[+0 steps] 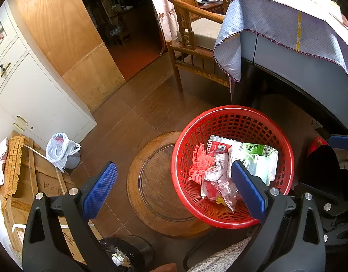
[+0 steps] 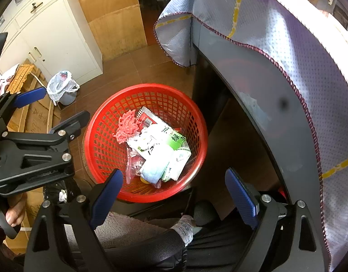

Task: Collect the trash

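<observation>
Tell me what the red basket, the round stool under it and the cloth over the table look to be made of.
Red basket: moulded plastic, glossy, with a regular lattice of holes. Round stool: varnished wood, brown, grain and a turned ring showing. Tablecloth: thin woven fabric or possibly coated cloth, pale blue with fine dots, stitched dark-red edge; it drapes in soft folds.

Probably a home: carved wooden armchair (image 1: 192, 34), cabinet (image 1: 26, 86)

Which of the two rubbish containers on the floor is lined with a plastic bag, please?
The small grey bin beside the white cabinet has a white plastic bag in it; the red mesh basket has no liner, only loose wrappers.
</observation>
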Demonstrator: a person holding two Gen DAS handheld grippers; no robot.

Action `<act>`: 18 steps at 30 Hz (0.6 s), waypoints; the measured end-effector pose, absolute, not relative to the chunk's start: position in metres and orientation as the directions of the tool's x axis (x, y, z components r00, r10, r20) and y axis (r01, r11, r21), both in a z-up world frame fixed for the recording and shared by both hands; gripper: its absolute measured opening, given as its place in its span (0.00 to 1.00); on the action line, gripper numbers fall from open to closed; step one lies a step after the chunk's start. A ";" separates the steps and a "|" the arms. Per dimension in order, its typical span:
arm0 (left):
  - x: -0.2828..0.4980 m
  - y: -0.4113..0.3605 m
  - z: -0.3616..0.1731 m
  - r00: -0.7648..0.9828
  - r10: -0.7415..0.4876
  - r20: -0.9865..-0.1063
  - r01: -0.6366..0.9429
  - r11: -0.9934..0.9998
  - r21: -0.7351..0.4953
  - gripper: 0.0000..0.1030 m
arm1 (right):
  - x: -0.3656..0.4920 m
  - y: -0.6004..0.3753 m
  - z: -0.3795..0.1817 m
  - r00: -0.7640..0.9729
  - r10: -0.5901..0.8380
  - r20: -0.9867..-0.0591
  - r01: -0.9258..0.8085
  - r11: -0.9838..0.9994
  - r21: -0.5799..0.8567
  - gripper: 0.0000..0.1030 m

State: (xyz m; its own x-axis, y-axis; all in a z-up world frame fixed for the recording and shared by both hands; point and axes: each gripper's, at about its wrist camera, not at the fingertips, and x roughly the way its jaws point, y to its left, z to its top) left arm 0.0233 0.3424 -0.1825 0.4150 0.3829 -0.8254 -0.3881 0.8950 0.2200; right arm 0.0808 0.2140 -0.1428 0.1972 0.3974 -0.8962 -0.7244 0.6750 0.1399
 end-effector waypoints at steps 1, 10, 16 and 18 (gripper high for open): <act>0.024 0.342 -0.182 0.415 0.382 -0.825 -0.388 0.895 0.219 0.94 | 0.081 0.214 -0.143 0.199 0.398 -0.896 -0.725 0.675 0.139 0.87; 0.024 0.342 -0.183 0.413 0.385 -0.826 -0.388 0.894 0.223 0.94 | 0.079 0.214 -0.142 0.199 0.400 -0.895 -0.728 0.672 0.138 0.87; 0.022 0.342 -0.184 0.412 0.384 -0.826 -0.387 0.895 0.223 0.94 | 0.079 0.214 -0.141 0.202 0.401 -0.893 -0.728 0.672 0.137 0.87; 0.023 0.342 -0.184 0.412 0.384 -0.826 -0.386 0.895 0.223 0.94 | 0.079 0.214 -0.141 0.201 0.401 -0.894 -0.728 0.672 0.138 0.87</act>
